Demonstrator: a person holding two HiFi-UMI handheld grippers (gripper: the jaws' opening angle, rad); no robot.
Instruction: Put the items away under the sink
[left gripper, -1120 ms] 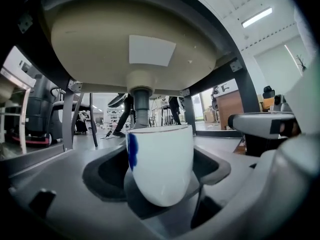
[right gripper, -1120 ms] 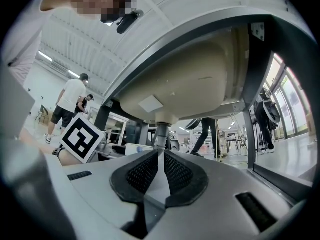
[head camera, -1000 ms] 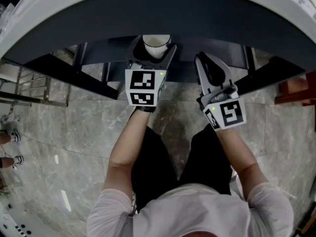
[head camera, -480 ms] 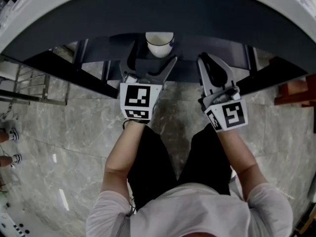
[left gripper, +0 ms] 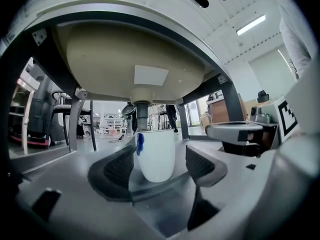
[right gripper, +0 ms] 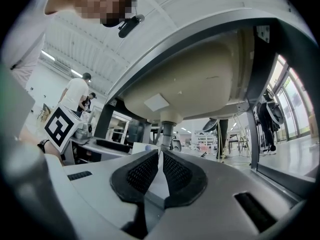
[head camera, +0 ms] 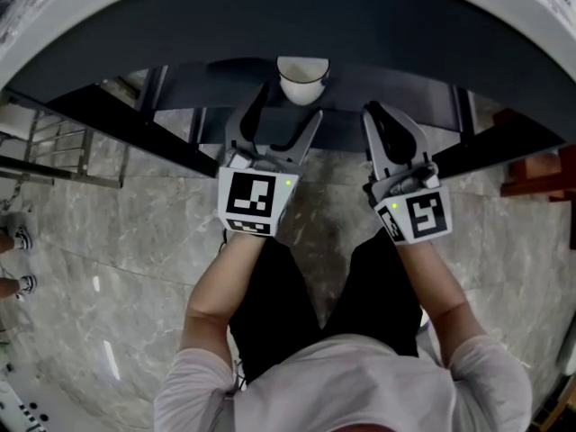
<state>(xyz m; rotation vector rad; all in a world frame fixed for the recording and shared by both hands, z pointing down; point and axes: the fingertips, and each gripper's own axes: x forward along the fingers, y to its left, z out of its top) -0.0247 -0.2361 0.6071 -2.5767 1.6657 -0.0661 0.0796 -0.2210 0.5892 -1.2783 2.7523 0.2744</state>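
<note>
Left side: a dark frame leg marks the shelf edge, and the shelf is open between it and the cup. The sink basin hangs low overhead, with its drain pipe right behind the cup, so headroom is tight.

My left gripper is open. Its jaws have just been closing a little, and the pads are clear of the cup on both sides. The white cup stands upright on the shelf under the basin, in line with the gap and free.

My right gripper is closed on nothing, level beside the left one and apart from the cup.

A second ago my left jaws were around the cup. Now that gripper is pulled back toward me and the cup is past the tips.

The cup has a blue mark on its left edge, too small to read.
</note>
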